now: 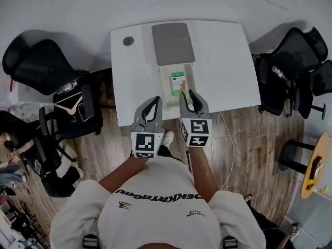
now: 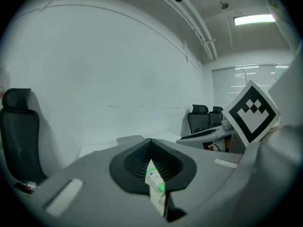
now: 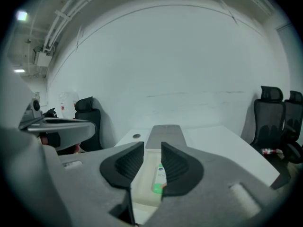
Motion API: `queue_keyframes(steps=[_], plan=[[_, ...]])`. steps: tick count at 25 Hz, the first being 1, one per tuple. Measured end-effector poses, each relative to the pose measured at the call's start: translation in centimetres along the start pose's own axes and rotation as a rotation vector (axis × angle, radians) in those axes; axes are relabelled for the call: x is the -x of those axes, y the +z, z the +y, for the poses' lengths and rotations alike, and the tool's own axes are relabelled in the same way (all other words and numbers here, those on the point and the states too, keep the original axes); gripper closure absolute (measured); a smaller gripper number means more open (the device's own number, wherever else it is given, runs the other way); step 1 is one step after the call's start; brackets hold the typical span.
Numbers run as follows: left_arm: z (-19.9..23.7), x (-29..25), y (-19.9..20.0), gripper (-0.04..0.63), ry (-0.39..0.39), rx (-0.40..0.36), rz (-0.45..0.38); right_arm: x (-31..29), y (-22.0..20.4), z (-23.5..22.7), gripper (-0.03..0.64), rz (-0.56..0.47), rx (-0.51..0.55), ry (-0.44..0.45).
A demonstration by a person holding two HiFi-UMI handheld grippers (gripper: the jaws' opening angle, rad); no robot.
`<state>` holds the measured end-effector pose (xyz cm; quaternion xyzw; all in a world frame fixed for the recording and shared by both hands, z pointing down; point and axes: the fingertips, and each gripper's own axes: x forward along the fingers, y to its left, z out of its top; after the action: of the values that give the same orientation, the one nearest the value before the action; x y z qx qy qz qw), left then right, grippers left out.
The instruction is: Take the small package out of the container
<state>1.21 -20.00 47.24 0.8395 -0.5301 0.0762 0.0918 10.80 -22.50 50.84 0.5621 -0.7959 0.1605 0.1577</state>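
Nearest the person, the left gripper (image 2: pixel 151 149) was clamped on a small white-and-green packet (image 2: pixel 155 179). Just ahead, the right gripper (image 3: pixel 152 163) hung with jaws slightly parted over the white container (image 1: pixel 167 84) on the table (image 1: pixel 228 61). What looked like another small package (image 1: pixel 179 80) lay inside, the grey lid (image 1: pixel 173 43) beyond.

Office interior. A white desk (image 1: pixel 228 61) with a cable grommet (image 1: pixel 128 41) stands against a plain white wall (image 2: pixel 118 70) on wood-look flooring (image 1: pixel 249 149). Black swivel chairs (image 1: pixel 39 61) flank the desk on both sides. Overhead run a strip light (image 2: pixel 253 19) and exposed conduits (image 2: pixel 201 30). Window blinds (image 2: pixel 241 82) close the far side, and a small round table (image 1: pixel 317 165) stands at the right edge.
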Motion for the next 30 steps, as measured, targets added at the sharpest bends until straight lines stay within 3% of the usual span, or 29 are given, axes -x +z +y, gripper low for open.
queue_keyframes(steps=[5, 30], plan=[[0.4, -0.4, -0.4, 0.597, 0.004, 0.005, 0.008, -1.6, -1.3, -0.1, 0.466, 0.048, -0.008, 0.002], [2.8, -2.8, -2.6, 0.597, 0.015, 0.023, 0.065, -9.9, -8.4, -2.0, 0.341, 0.272, -0.067, -0.021]])
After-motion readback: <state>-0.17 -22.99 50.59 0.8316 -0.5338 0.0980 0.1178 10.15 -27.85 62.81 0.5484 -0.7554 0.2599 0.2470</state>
